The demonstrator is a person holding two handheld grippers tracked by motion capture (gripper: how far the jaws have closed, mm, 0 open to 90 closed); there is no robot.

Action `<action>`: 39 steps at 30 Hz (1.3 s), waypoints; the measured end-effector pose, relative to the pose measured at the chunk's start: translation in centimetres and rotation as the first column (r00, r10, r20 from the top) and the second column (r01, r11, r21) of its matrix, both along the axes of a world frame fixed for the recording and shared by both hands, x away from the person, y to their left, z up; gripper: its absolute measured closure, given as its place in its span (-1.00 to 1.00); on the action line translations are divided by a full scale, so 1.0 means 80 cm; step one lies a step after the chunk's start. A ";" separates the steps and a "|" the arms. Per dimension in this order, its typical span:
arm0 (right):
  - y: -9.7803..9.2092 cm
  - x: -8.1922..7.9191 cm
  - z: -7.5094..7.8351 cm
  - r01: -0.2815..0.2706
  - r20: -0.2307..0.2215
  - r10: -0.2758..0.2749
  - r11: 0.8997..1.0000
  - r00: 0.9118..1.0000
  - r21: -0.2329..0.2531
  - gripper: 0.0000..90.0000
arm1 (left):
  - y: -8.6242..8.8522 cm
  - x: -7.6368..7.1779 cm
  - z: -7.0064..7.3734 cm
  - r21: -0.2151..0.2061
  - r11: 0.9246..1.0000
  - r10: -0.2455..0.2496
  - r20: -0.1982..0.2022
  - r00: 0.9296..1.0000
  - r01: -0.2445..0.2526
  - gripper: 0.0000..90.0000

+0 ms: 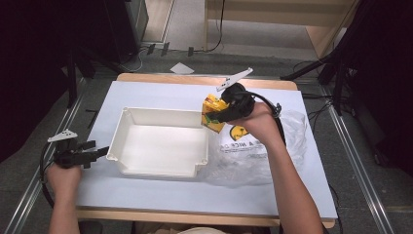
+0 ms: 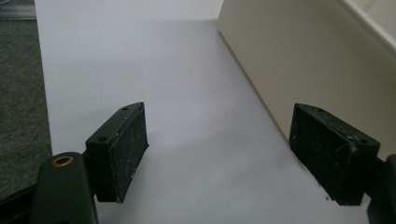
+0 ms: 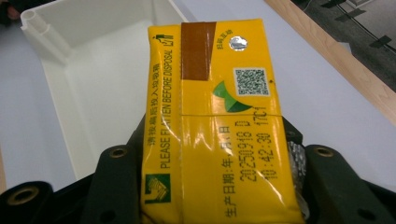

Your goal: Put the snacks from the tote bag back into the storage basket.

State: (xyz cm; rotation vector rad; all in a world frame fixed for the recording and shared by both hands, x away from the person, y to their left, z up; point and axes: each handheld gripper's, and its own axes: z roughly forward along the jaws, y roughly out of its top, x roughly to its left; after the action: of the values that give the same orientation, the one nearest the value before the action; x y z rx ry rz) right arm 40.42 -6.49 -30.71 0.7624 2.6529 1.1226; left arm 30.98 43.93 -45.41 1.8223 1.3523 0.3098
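Right gripper (image 1: pixel 217 116) clamps a yellow rectangular drink carton (image 3: pixel 215 121) above the white rectangular plastic tray's (image 1: pixel 160 168) right rim. Left gripper (image 1: pixel 97 149), jaws spread and empty, rests beside the tray's left wall.

Your left hand (image 1: pixel 63 171) rests at the near left, its left gripper (image 1: pixel 100 151) low and level, jaws spread wide apart. Your right arm (image 1: pixel 287 180) reaches forward, right hand (image 1: pixel 255 122) raised, the right gripper (image 1: pixel 214 116) pointing left with jaws clamped on a yellow carton (image 3: pixel 219 121).
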 end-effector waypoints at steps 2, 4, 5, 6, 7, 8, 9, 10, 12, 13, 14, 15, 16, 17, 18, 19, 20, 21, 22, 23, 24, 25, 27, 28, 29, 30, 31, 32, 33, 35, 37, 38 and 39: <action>0.004 0.001 0.002 -0.005 0.003 0.005 1.000 1.000 0.004 0.15 | 0.000 -0.001 -0.001 0.003 1.000 0.002 0.001 1.000 -0.002 -0.54; 0.006 0.002 0.003 -0.014 0.007 0.014 1.000 1.000 0.011 0.15 | 0.000 -0.001 0.000 0.005 1.000 0.001 0.000 1.000 -0.001 -0.54; 0.008 0.003 0.003 -0.020 0.004 0.020 1.000 1.000 0.017 0.15 | 0.000 -0.002 -0.001 0.004 1.000 0.002 0.001 1.000 -0.002 -0.54; 0.010 0.003 0.004 -0.023 0.003 0.023 1.000 1.000 0.012 0.15 | 0.000 -0.002 -0.001 0.005 1.000 0.003 0.001 1.000 -0.003 -0.54; 0.012 0.003 0.003 -0.028 0.006 0.028 1.000 1.000 0.013 0.15 | 0.000 -0.002 -0.001 0.006 1.000 0.006 0.001 1.000 -0.006 -0.54; 0.015 0.003 0.003 -0.033 0.006 0.033 0.999 0.999 0.010 0.15 | 0.000 -0.002 -0.001 0.005 1.000 0.005 0.000 1.000 -0.005 -0.54; 0.017 0.002 0.002 -0.035 0.005 0.035 0.999 0.999 0.005 0.15 | 0.000 -0.002 -0.001 0.005 1.000 0.005 0.000 1.000 -0.005 -0.54; 0.020 0.002 0.001 -0.042 0.006 0.042 0.999 0.999 0.004 0.15 | 0.000 -0.002 -0.001 0.005 1.000 0.005 0.001 1.000 -0.005 -0.54; 0.027 0.003 -0.001 -0.055 0.006 0.055 0.998 0.998 0.004 0.15 | 0.000 -0.003 -0.001 0.005 1.000 0.006 0.002 1.000 -0.006 -0.54; 0.031 0.004 -0.002 -0.056 0.002 0.056 0.998 0.998 0.005 0.15 | 0.001 -0.003 -0.002 0.003 1.000 0.007 0.002 1.000 -0.007 -0.54; 0.033 0.003 -0.003 -0.058 0.003 0.058 0.998 0.998 0.002 0.15 | 0.001 -0.003 -0.002 0.001 1.000 0.007 0.001 1.000 -0.007 -0.54; 0.037 0.003 -0.003 -0.063 0.012 0.063 0.998 0.998 0.000 0.15 | 0.002 -0.004 -0.002 0.001 1.000 0.011 -0.001 1.000 -0.011 -0.54; 0.042 0.002 -0.005 -0.067 0.011 0.067 0.998 0.998 -0.004 0.15 | 0.002 -0.004 -0.003 0.004 1.000 0.013 -0.003 1.000 -0.013 -0.54; 0.045 0.002 -0.006 -0.078 0.010 0.078 0.997 0.997 -0.006 0.15 | 0.002 -0.004 -0.003 0.003 1.000 0.015 -0.001 1.000 -0.015 -0.54; 0.047 0.002 -0.007 -0.085 0.010 0.085 0.996 0.996 -0.001 0.15 | 0.002 -0.004 -0.003 -0.002 1.000 0.016 -0.001 1.000 -0.016 -0.54; 0.049 0.002 -0.007 -0.089 0.006 0.089 0.996 0.996 -0.001 0.15 | 0.002 -0.005 -0.003 -0.002 1.000 0.017 -0.001 1.000 -0.017 -0.54; 0.052 0.002 -0.009 -0.090 0.012 0.090 0.996 0.996 -0.001 0.15 | 0.002 -0.005 -0.003 -0.002 1.000 0.017 -0.001 1.000 -0.017 -0.54; 0.053 0.001 -0.009 -0.095 0.016 0.095 0.996 0.995 -0.003 0.15 | 0.003 -0.005 -0.004 0.000 1.000 0.016 -0.001 1.000 -0.016 -0.54; 0.055 0.002 -0.011 -0.099 0.025 0.099 0.995 0.995 -0.001 0.15 | 0.003 -0.005 -0.004 0.000 1.000 0.017 -0.001 1.000 -0.017 -0.54; 0.056 0.002 -0.012 -0.098 0.012 0.098 0.995 0.995 0.002 0.15 | 0.003 -0.005 -0.004 0.002 1.000 0.016 -0.003 1.000 -0.016 -0.54; 0.059 0.003 -0.014 -0.102 0.011 0.102 0.995 0.995 -0.001 0.15 | 0.003 -0.005 -0.004 0.001 1.000 0.016 -0.003 1.000 -0.016 -0.54; 0.061 0.003 -0.016 -0.104 0.012 0.104 0.995 0.994 -0.006 0.15 | 0.003 -0.005 -0.004 0.002 1.000 0.015 -0.002 1.000 -0.015 -0.54; 0.067 0.004 -0.020 -0.108 0.015 0.109 0.994 0.994 -0.014 0.15 | 0.003 -0.005 -0.003 0.002 1.000 0.014 -0.003 1.000 -0.014 -0.54; 0.070 0.005 -0.023 -0.109 0.011 0.110 0.994 0.994 -0.014 0.15 | 0.003 -0.006 -0.003 0.002 1.000 0.014 -0.003 1.000 -0.014 -0.54; 0.073 0.006 -0.025 -0.113 0.010 0.113 0.993 0.994 -0.016 0.15 | 0.003 -0.006 -0.003 0.002 1.000 0.016 -0.001 1.000 -0.016 -0.54; 0.076 0.007 -0.028 -0.118 0.005 0.118 0.993 0.993 -0.020 0.15 | 0.004 -0.006 -0.002 0.001 1.000 0.019 0.002 1.000 -0.019 -0.54; 0.079 0.008 -0.032 -0.121 0.002 0.121 0.992 0.993 -0.025 0.15 | 0.004 -0.007 -0.002 -0.002 1.000 0.023 0.004 1.000 -0.023 -0.54; 0.083 0.009 -0.036 -0.121 0.001 0.121 0.992 0.993 -0.033 0.15 | 0.005 -0.007 -0.002 -0.001 1.000 0.024 0.004 1.000 -0.024 -0.54; 0.086 0.010 -0.039 -0.121 -0.003 0.121 0.992 0.993 -0.036 0.15 | 0.006 -0.007 -0.003 -0.003 1.000 0.024 0.004 1.000 -0.024 -0.54; 0.091 0.014 -0.048 -0.120 -0.012 0.120 0.992 0.993 -0.040 0.15 | 0.006 -0.008 -0.003 -0.005 1.000 0.030 0.004 1.000 -0.030 -0.54; 0.095 0.017 -0.056 -0.119 -0.025 0.117 0.991 0.993 -0.054 0.15 | 0.006 -0.007 -0.003 -0.006 1.000 0.029 0.005 1.000 -0.029 -0.54; 0.097 0.018 -0.060 -0.117 -0.025 0.115 0.991 0.993 -0.064 0.15 | 0.006 -0.007 -0.003 -0.006 1.000 0.025 0.006 1.000 -0.025 -0.54; 0.098 0.019 -0.063 -0.114 -0.030 0.113 0.991 0.993 -0.069 0.15 | 0.006 -0.007 -0.003 -0.006 1.000 0.021 0.003 1.000 -0.021 -0.54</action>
State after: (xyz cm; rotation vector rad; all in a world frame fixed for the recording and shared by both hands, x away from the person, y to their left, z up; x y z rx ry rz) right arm 41.92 1.35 -35.79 0.6245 2.7723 1.0451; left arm 30.42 44.41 -45.62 1.8028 1.3691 0.3194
